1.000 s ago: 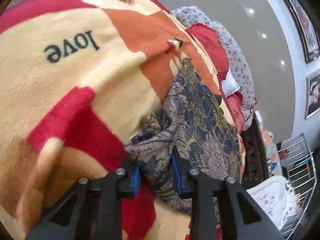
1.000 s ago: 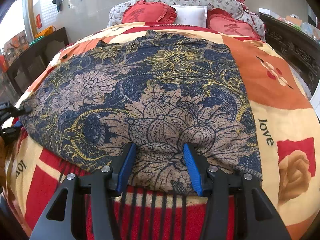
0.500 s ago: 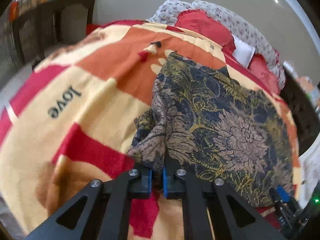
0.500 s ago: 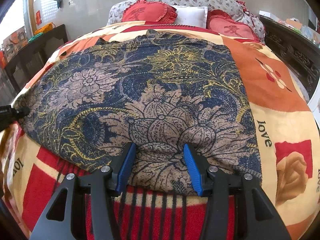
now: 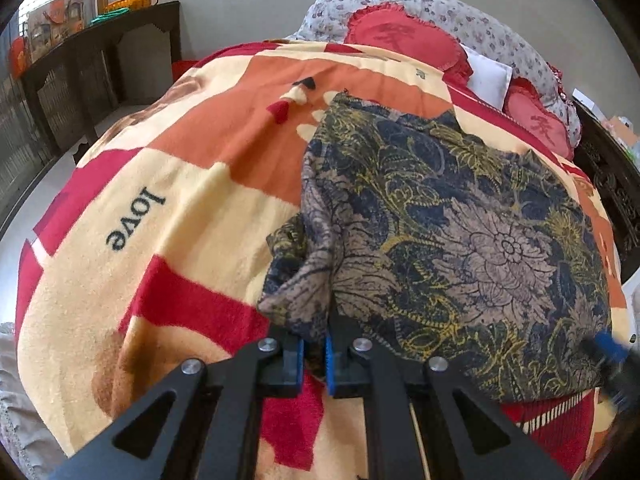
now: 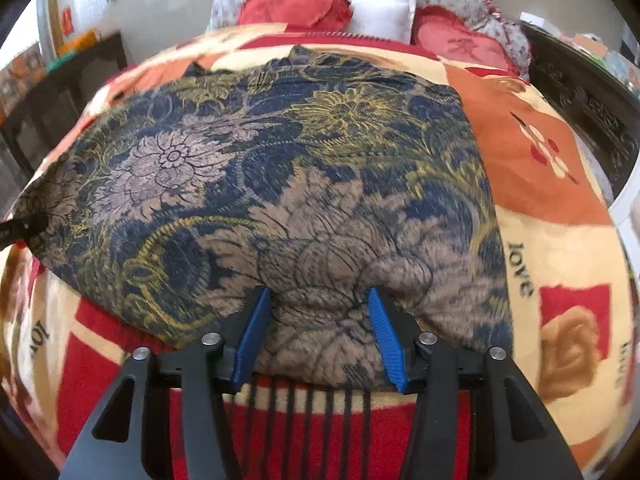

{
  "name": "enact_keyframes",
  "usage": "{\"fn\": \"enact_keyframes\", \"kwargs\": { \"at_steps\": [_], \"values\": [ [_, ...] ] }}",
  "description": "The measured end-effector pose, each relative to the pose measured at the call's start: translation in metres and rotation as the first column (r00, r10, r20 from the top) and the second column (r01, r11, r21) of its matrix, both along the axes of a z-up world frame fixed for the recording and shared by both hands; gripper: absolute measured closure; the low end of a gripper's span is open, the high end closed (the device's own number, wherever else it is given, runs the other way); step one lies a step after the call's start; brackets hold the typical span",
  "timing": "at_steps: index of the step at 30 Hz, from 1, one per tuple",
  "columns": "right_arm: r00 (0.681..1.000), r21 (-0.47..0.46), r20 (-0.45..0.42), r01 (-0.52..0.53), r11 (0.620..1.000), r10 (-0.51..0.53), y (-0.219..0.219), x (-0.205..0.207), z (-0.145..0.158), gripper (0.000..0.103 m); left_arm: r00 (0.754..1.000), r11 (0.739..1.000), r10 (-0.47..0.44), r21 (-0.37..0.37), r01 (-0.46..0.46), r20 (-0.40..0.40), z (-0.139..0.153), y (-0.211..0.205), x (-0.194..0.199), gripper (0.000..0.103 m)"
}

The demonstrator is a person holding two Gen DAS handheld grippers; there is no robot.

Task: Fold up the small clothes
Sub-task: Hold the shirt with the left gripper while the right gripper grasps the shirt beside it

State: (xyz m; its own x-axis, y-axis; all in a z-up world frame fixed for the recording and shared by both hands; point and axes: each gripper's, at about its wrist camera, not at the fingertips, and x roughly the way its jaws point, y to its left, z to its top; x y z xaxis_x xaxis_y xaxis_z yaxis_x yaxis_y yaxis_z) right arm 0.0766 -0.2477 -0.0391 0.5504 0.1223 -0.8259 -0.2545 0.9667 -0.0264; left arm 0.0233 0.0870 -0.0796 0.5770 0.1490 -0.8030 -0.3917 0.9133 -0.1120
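Floral garment point(image 5: 460, 232) lies on the blanket point(image 5: 168, 216), left gripper point(image 5: 316, 354) pinching its bunched corner, right gripper point(image 6: 320, 332) spread wide around its near hem.

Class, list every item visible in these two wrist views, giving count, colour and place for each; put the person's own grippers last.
floral garment: one, navy, gold and taupe, spread on the blanket.
blanket: one, cream, red and orange with "love" lettering, covering the bed.
heart cushions: two, red, at the head of the bed.
white pillow: one, between the heart cushions.
floral bolster: one, pale with small flowers, behind the cushions.
dark side table: one, left of the bed by the wall.
left gripper: black with blue pads, pinched shut on the garment's left corner.
right gripper: black with blue pads, open, astride the garment's near edge.
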Motion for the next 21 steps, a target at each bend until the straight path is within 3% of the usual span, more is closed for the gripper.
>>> {"fn": "enact_keyframes", "kwargs": {
  "at_steps": [3,5,8,11,14,18,21],
  "values": [
    [0.997,0.051,0.065,-0.044,0.998,0.041,0.019,0.01,0.038,0.037,1.0,1.0,-0.001,-0.015,0.001,-0.008,-0.005,0.003,0.001,0.096],
    [0.994,0.088,0.065,-0.097,0.991,0.092,0.04,0.023,0.056,0.037,1.0,1.0,-0.005,-0.021,0.005,-0.013,-0.008,0.005,0.002,0.096],
    [0.981,0.114,0.018,-0.196,0.974,0.195,0.081,0.05,0.064,0.037,1.0,1.0,-0.013,-0.005,0.013,-0.002,-0.01,0.003,0.0,0.096],
    [0.947,0.243,-0.089,-0.281,0.928,0.31,0.126,0.085,0.054,0.037,0.999,0.996,-0.04,0.075,0.038,0.028,-0.008,-0.007,-0.004,0.096],
    [0.93,0.35,-0.162,-0.257,0.901,0.329,0.156,0.12,0.042,0.037,0.99,0.968,-0.106,0.239,0.081,0.093,-0.001,-0.028,-0.011,0.097],
    [0.899,0.526,-0.261,-0.173,0.833,0.352,0.182,0.159,0.028,0.037,0.965,0.95,-0.173,0.292,0.11,0.199,0.017,-0.039,-0.019,0.098],
    [0.881,0.545,-0.298,-0.158,0.823,0.367,0.209,0.186,0.024,0.037,0.926,0.929,-0.252,0.338,0.151,0.28,0.033,-0.05,-0.027,0.098]
  ]
}}
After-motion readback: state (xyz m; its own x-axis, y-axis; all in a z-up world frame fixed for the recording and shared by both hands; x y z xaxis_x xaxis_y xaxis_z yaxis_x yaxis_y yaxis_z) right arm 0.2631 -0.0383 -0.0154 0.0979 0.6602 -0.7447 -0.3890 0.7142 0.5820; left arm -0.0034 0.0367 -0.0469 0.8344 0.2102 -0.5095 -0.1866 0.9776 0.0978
